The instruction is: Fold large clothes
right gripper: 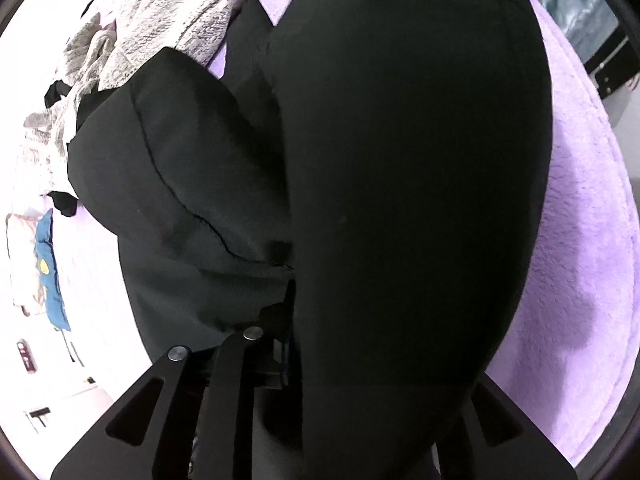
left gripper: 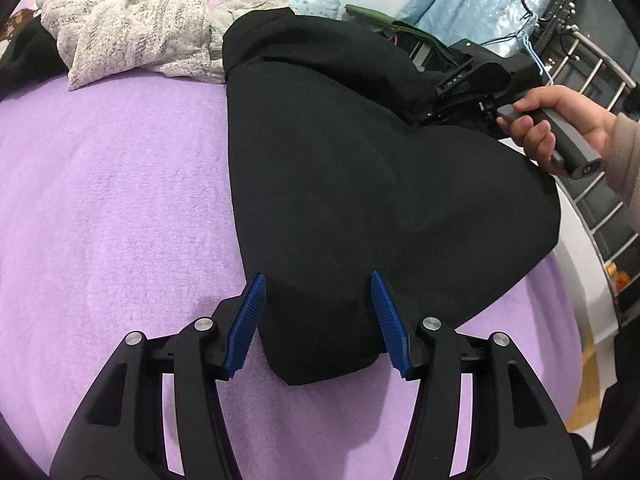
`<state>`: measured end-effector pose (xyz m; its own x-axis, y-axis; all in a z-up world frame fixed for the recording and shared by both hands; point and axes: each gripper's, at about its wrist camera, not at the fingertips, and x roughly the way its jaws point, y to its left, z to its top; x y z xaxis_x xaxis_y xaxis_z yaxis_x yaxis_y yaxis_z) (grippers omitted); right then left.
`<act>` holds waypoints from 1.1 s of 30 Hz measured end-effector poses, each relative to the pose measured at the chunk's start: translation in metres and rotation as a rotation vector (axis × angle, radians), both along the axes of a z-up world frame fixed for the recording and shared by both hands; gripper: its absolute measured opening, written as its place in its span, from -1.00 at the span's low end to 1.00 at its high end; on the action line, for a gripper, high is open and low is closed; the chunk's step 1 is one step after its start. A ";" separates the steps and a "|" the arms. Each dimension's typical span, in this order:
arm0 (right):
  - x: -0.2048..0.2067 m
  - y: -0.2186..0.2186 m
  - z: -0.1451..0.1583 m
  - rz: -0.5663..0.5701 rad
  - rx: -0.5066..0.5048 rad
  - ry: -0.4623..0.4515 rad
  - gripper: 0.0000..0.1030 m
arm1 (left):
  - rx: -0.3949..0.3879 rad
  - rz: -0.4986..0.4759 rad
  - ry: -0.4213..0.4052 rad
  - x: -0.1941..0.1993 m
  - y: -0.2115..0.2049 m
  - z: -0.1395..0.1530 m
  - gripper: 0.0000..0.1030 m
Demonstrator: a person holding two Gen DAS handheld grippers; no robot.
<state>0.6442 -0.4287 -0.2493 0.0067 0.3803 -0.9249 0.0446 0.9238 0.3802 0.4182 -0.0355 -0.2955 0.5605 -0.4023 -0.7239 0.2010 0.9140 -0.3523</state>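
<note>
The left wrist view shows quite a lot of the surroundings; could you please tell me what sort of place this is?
Probably a bedroom: a purple fleece blanket covers what looks like a bed, with a metal rail at its end and a grey patterned garment lying loose beside the black garment.

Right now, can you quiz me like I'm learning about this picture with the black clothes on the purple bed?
1. True or false: the left gripper has its jaws open.
2. What color blanket lies under the black garment?
3. Which pile lies beyond the garment: A) grey patterned clothes, B) red towels?

Key: 1 true. 2 purple. 3 A.
</note>
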 end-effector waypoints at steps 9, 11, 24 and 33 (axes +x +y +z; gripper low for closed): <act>-0.014 0.003 0.072 0.088 -0.284 -0.095 0.65 | 0.031 -0.012 0.021 -0.006 -0.005 0.010 0.03; -0.012 0.015 0.093 0.072 -0.299 -0.134 0.68 | 0.055 -0.022 0.008 -0.004 -0.011 0.015 0.03; 0.031 0.227 0.114 0.256 -0.457 -0.323 0.75 | -0.135 0.004 0.020 0.023 -0.004 0.016 0.28; 0.055 0.389 0.070 0.586 -0.650 -0.406 0.64 | -0.148 -0.009 0.016 0.025 -0.015 0.006 0.45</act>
